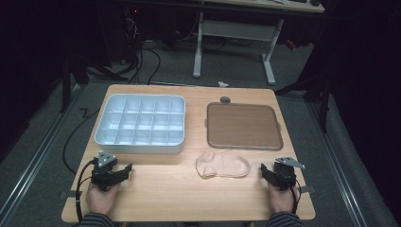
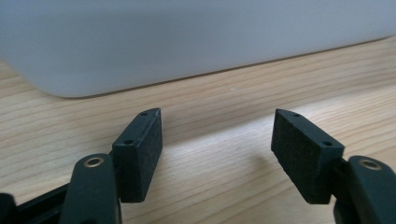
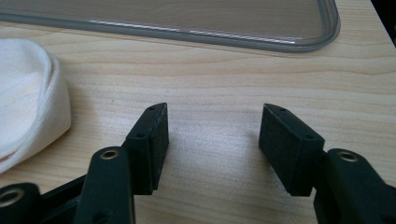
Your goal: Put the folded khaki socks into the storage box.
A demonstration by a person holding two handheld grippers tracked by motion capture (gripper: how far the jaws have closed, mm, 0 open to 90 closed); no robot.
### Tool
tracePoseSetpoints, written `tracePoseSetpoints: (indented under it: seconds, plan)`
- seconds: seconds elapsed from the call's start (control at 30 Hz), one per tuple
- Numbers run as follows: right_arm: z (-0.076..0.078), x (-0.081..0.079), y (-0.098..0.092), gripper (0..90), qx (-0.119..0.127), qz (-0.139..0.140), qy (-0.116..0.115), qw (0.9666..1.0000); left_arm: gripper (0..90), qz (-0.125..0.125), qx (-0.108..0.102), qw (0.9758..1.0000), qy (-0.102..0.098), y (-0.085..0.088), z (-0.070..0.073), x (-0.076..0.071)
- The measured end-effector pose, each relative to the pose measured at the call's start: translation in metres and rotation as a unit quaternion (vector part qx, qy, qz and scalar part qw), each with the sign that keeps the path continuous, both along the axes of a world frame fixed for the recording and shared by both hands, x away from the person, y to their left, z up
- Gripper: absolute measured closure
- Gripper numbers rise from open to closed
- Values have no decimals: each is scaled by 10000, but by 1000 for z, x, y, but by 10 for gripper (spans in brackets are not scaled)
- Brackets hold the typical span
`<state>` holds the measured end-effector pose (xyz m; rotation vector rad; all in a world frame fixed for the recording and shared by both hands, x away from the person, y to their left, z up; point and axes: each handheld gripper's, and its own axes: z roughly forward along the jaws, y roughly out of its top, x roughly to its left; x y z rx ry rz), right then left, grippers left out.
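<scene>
1. The pale pink sock (image 1: 222,164) lies flat and loose on the worktop (image 1: 161,189), just in front of the brown tray (image 1: 244,126) and touching neither it nor any tongs.
2. The right tongs (image 1: 268,173) rest just to the right of the sock, spread, with bare wood between the jaws; the right gripper view shows the sock's folded edge (image 3: 32,98) off to one side of them.
3. The left tongs (image 1: 122,171) sit well to the left of the sock, also spread and empty, pointing at the near wall of the white compartment box (image 1: 140,126).
4. Risk: the sock is limp, so a pinch on one layer would likely let the rest trail and drag; a low approach could push it along the wood and bunch it.
5. Edges: the tray's raised rim (image 3: 299,44) stands just behind the sock and could snag it.
6. Open room lies on the bare wood between sock and left tongs.
</scene>
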<state>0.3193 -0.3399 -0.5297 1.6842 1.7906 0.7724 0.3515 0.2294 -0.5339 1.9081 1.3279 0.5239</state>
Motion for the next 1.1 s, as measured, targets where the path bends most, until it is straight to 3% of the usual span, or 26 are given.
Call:
tracePoseSetpoints:
  seconds: [0.07, 0.2, 0.3, 0.43, 0.6, 0.9, 1.1]
  plan:
    - [0, -2, 0, 442, 3, 11, -7, 10000, 348, -61, -71, 10000, -6, -1, 2, -2]
    - [1, -5, -1, 463, 153, 20, -6, 9999, 353, -200, 28, 9998, 91, -7, 7, -4]
    - [2, -9, -2, 483, 315, 75, -17, 9995, 364, -414, 166, 9989, 117, -16, 16, -7]
    - [3, -13, 0, 503, 313, 211, -88, 9992, 388, -693, 119, 9974, 146, -28, 25, -9]
    - [5, -20, 2, 512, 404, 324, -133, 9986, 396, -1027, 33, 9944, 238, -51, 30, -8]
    - [11, -30, 6, 544, 528, 553, -160, 9969, 451, -1650, -126, 9852, 451, -91, 28, -4]
    - [14, -34, 11, 550, 494, 659, -216, 9964, 427, -1859, -174, 9812, 484, -110, 28, -1]
